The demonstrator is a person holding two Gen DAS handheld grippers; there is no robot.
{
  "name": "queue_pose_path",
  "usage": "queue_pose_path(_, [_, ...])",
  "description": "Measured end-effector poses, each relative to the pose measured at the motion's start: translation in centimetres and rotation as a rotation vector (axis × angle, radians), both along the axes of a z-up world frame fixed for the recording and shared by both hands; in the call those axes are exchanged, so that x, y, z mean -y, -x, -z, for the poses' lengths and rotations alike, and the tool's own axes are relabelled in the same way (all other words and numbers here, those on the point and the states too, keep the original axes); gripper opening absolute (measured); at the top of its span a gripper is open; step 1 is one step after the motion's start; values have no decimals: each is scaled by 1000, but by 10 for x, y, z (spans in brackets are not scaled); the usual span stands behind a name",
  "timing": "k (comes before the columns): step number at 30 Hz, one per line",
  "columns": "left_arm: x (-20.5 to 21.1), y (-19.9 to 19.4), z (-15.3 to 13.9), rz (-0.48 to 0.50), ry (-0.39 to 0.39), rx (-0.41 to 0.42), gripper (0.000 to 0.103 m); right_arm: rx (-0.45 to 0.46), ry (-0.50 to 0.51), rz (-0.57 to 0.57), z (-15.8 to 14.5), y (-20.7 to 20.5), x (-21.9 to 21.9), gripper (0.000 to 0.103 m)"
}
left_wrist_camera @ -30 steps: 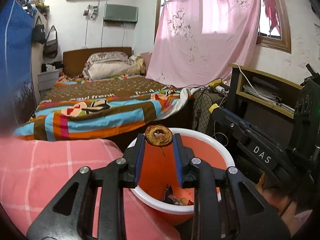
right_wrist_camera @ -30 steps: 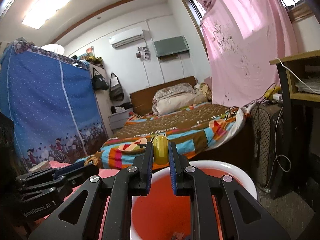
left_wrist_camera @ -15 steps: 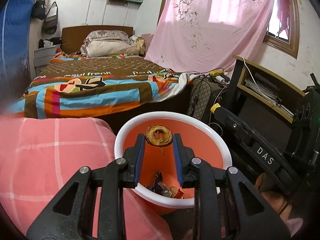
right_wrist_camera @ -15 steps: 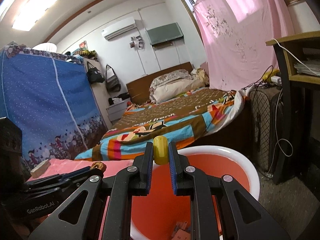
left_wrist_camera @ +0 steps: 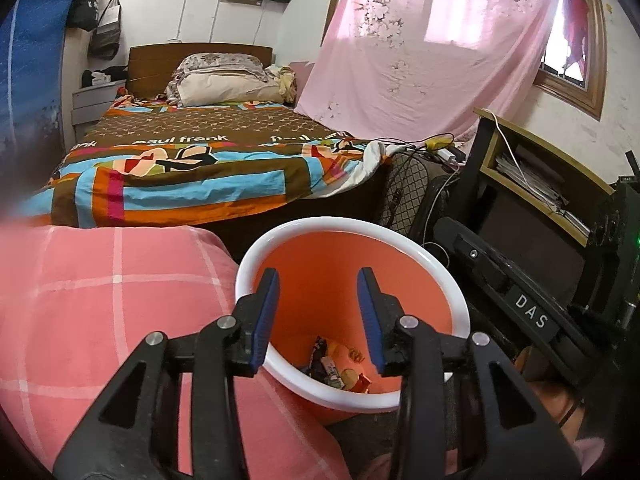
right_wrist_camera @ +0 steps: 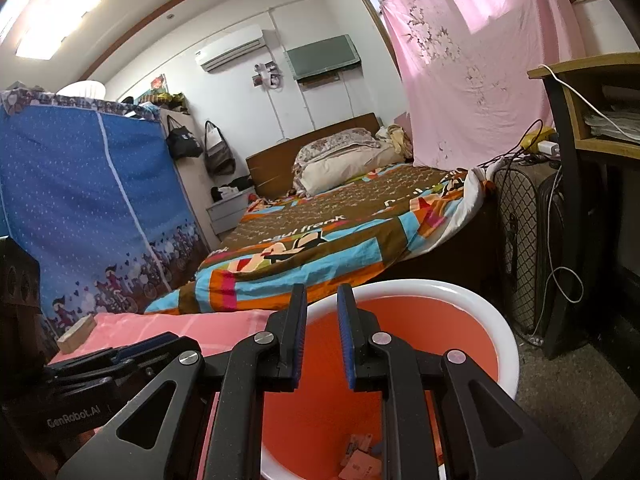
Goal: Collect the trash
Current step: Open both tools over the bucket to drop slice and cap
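Your left gripper [left_wrist_camera: 318,314] gapes wide and empty over the orange bin [left_wrist_camera: 420,248]; your right gripper [right_wrist_camera: 322,334], slightly parted, holds nothing above the wrappers [left_wrist_camera: 340,368].

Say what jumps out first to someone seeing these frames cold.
The orange bin with its white rim fills the foreground of both views, scraps of trash at its bottom. The left gripper and right gripper hang over it, jaws apart and empty. Behind lie a bed with a bright striped blanket and a pink sheet draped over the window.
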State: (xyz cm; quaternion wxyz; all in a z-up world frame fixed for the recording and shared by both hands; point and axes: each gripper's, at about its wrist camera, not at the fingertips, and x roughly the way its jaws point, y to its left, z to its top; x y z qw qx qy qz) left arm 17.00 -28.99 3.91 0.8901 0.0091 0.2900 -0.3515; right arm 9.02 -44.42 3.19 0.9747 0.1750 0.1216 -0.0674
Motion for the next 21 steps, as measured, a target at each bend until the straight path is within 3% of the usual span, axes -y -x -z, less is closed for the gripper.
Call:
queue_pose_path(12, [-27, -1, -9, -73, -2, 12, 45, 9, 5, -21, -6, -5, -10, 14])
queue_pose_path(21, [-69, 1, -14, -207, 3, 49, 49, 13, 37, -57, -7, -10, -31, 15])
